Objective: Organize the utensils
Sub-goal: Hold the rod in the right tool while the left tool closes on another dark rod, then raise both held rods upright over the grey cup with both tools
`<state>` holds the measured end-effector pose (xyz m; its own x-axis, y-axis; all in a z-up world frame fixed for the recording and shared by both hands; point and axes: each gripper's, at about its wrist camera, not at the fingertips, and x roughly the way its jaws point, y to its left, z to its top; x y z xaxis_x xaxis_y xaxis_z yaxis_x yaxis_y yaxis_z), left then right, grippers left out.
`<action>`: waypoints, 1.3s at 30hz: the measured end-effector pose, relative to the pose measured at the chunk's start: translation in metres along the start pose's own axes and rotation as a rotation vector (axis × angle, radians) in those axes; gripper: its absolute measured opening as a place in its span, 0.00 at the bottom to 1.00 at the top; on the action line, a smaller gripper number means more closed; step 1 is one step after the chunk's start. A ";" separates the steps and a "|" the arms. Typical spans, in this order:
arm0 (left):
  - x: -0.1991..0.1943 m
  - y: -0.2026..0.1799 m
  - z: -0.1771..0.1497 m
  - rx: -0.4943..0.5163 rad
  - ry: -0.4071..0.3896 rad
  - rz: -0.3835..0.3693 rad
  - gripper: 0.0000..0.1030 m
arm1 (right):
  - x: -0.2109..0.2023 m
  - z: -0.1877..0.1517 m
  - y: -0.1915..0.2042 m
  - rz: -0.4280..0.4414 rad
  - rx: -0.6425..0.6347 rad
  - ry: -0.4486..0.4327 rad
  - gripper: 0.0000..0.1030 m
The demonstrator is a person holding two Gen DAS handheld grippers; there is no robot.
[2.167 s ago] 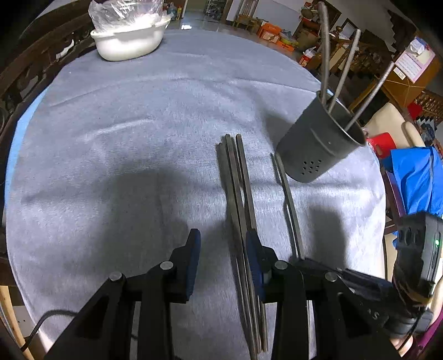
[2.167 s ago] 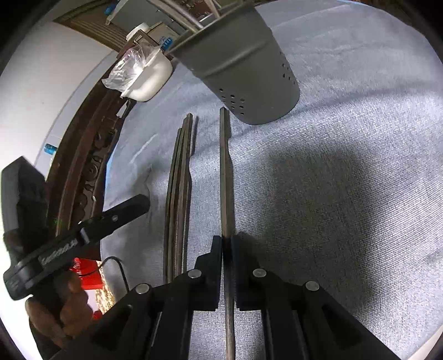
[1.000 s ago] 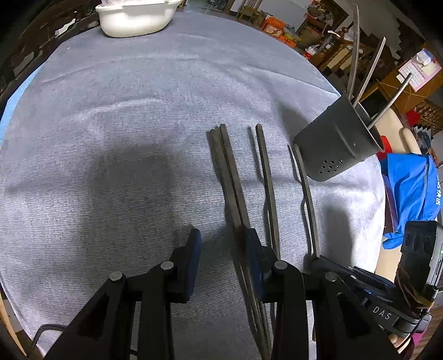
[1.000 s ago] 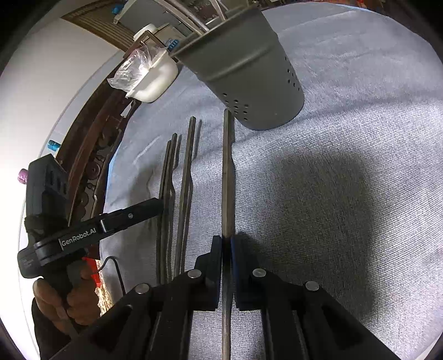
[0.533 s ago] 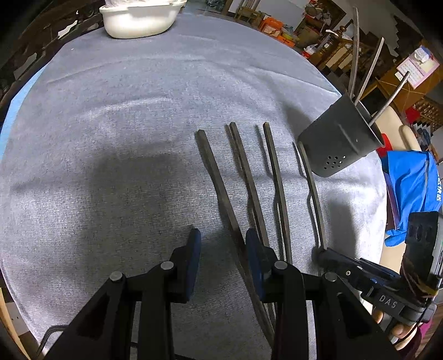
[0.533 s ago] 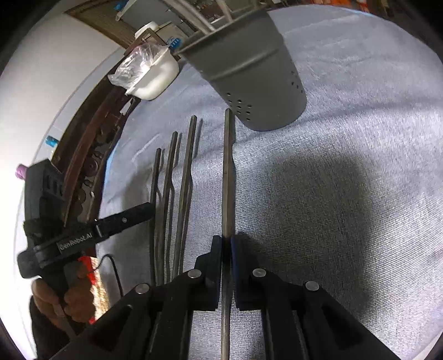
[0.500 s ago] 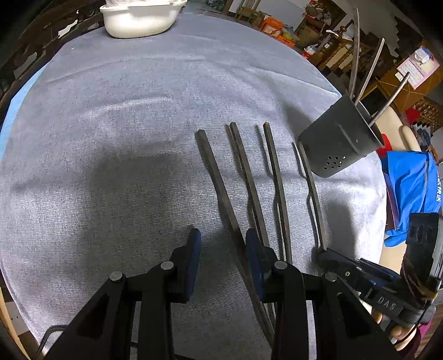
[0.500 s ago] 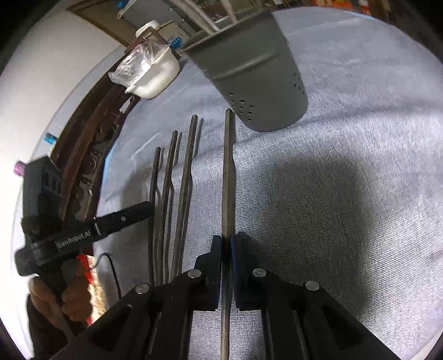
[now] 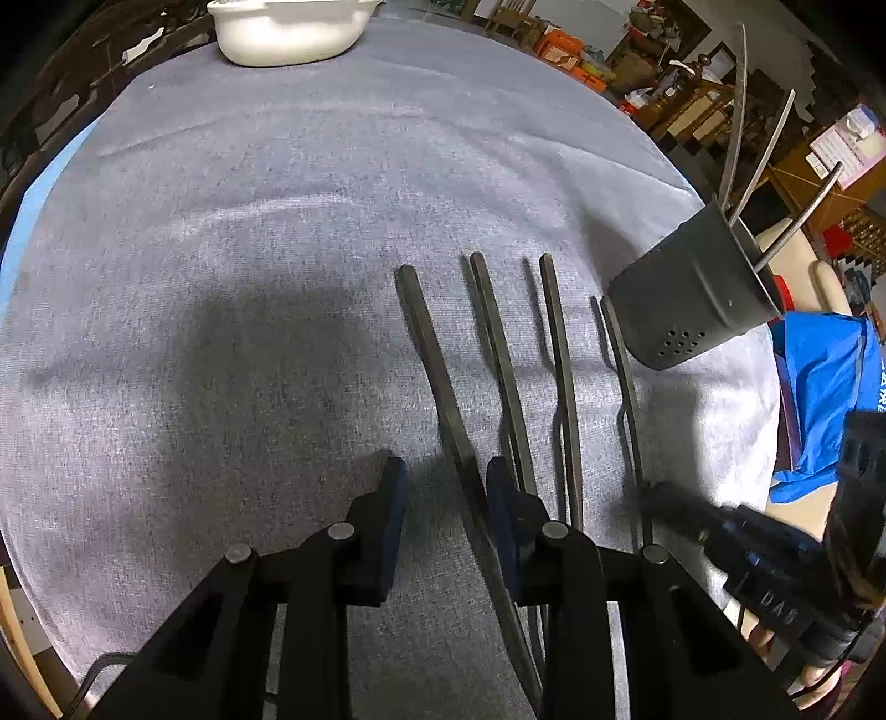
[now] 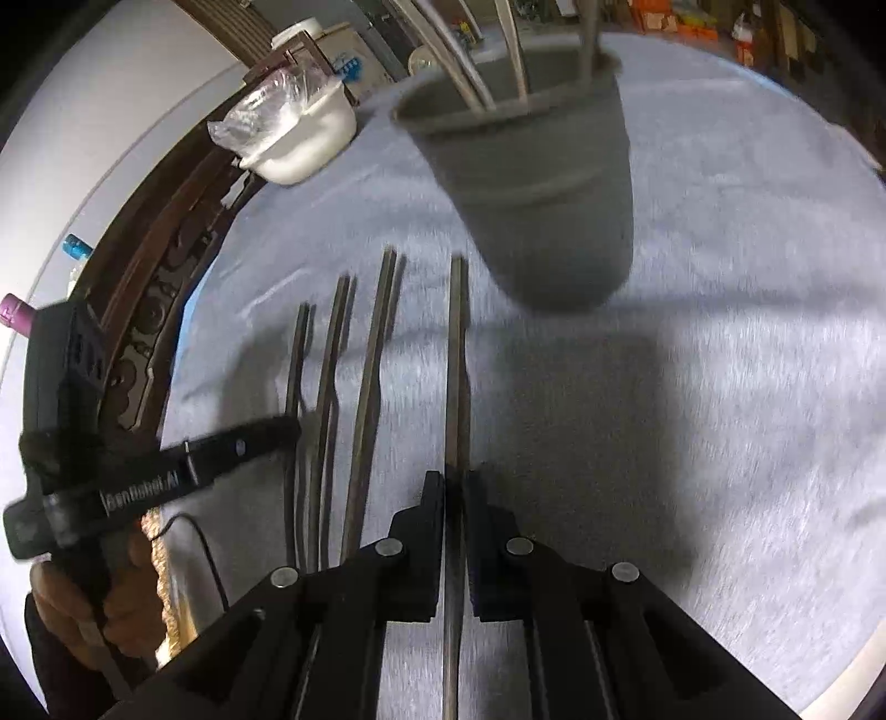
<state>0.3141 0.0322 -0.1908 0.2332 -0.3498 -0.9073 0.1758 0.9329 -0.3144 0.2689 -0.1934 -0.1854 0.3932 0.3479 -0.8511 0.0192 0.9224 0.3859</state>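
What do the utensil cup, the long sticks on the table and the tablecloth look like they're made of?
Utensil cup: matte dark grey, probably plastic or coated metal, with drain holes near its base. Long sticks: dull grey metal by their faint sheen, likely steel. Tablecloth: grey woven fabric with a ribbed weave and soft creases.

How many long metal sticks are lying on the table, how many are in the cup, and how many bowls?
Utensils lying on the cloth: 4
Utensils standing in the gray cup: 3
Gray cup: 1
White bowl: 1
Total: 9
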 end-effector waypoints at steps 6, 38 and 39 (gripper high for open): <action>-0.001 0.003 0.014 -0.038 0.009 -0.003 0.30 | 0.009 0.026 0.015 -0.071 -0.025 -0.024 0.10; -0.034 -0.017 0.033 -0.124 -0.072 0.000 0.07 | -0.035 0.033 0.017 0.077 -0.031 -0.190 0.07; -0.043 -0.022 0.033 -0.110 -0.095 0.000 0.06 | -0.041 0.032 0.019 0.096 -0.038 -0.214 0.07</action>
<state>0.3316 0.0240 -0.1354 0.3241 -0.3511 -0.8785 0.0708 0.9350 -0.3476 0.2824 -0.1953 -0.1318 0.5772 0.3946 -0.7150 -0.0605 0.8938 0.4444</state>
